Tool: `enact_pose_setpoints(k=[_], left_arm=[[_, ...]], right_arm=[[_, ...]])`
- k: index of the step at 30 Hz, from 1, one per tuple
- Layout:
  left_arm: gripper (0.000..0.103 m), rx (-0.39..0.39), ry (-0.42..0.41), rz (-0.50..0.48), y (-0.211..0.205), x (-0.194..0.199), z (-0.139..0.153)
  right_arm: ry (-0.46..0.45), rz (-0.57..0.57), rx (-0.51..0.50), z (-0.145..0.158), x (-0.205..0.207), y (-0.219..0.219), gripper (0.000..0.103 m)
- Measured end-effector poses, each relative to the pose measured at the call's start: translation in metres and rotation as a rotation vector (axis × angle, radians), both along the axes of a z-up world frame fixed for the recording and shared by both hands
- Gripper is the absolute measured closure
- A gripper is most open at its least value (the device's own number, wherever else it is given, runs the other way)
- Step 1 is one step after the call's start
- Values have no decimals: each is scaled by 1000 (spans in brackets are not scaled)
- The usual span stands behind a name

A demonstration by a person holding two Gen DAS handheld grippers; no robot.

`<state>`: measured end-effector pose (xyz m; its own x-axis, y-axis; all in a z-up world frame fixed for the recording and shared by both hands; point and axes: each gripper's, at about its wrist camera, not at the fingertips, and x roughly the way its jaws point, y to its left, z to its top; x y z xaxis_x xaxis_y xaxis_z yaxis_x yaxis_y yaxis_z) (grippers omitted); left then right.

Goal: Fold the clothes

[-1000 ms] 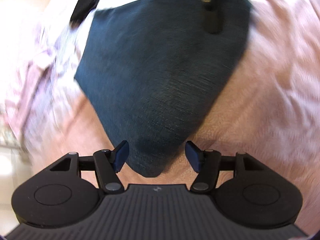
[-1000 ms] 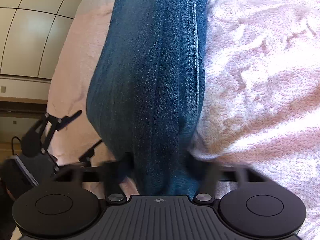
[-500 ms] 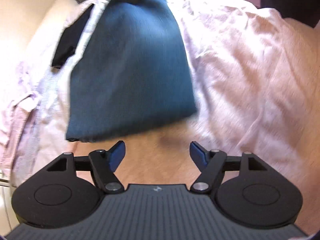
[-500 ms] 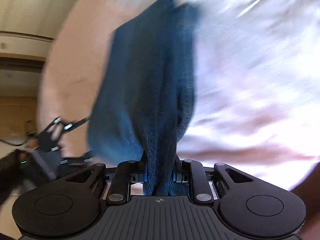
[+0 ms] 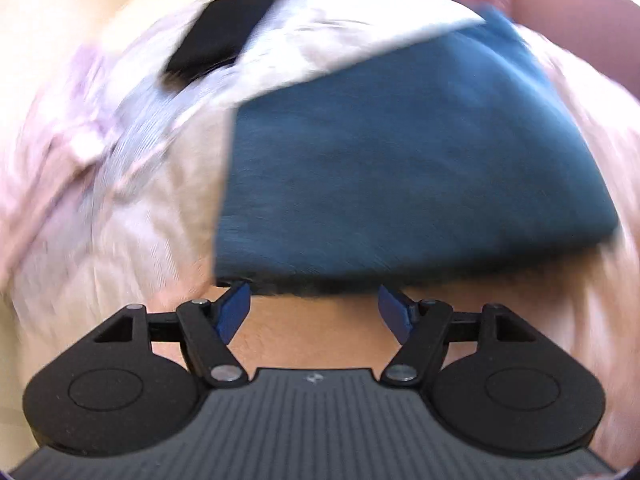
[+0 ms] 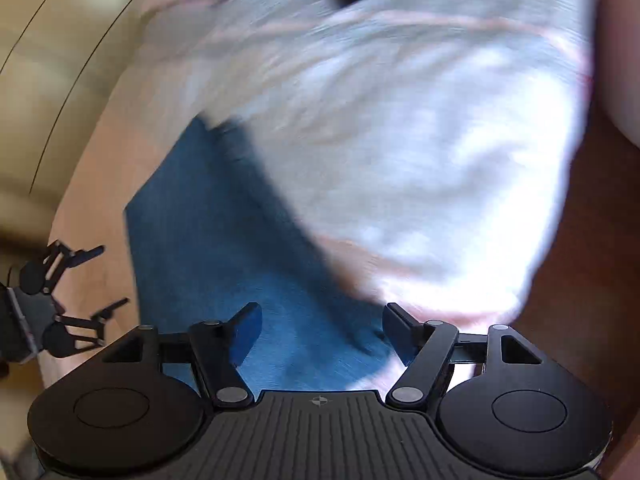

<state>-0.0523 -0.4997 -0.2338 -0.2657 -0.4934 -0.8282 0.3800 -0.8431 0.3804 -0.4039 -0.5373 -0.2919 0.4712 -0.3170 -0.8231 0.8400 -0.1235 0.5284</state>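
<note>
Now the left gripper stands open with nothing between its fingers, just before the near edge of the folded blue jeans, which lie flat on the pink bedspread. Further right, the right gripper has just opened above them.

Pink textured bedspread covers the bed, rumpled, blurred in both views. Cream panelled wall upper left in right wrist view. Brown floor at right.

pink bedspread, cream paneled wall
</note>
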Motion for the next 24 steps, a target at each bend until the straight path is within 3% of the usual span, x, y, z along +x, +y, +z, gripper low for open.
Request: enact_pose_setpoints(k=[6,12,13,14,15,17,19,24], left_arm=[[34,185,176,241,-100,-7,15],[33,423,137,347,-162,-8,-24],[34,460,135,358,-167,-7,-32],[33,495,135,367,-172,-6,-38],[33,523,140,374,-173,-4,-44],[34,563,168,393,-174,3,-51],[36,584,201,417,-171,10,-53],[39,633,301,478,-140,19,-48]], right_arm=[[-129,-183,41,-25,-11,36,33],[-280,-372,46,-62,-1,38,33],[-279,-397,47,-64,-4,37,43],[-269,-411,60,-63,-8,36,67],[-250,-422,81,-61,-13,32,75],[-265,-403,98,-54,-22,23,86],[-207,-294,63,-27,-25,8,88],[-128,-167,-82,30,-51,-56,89]])
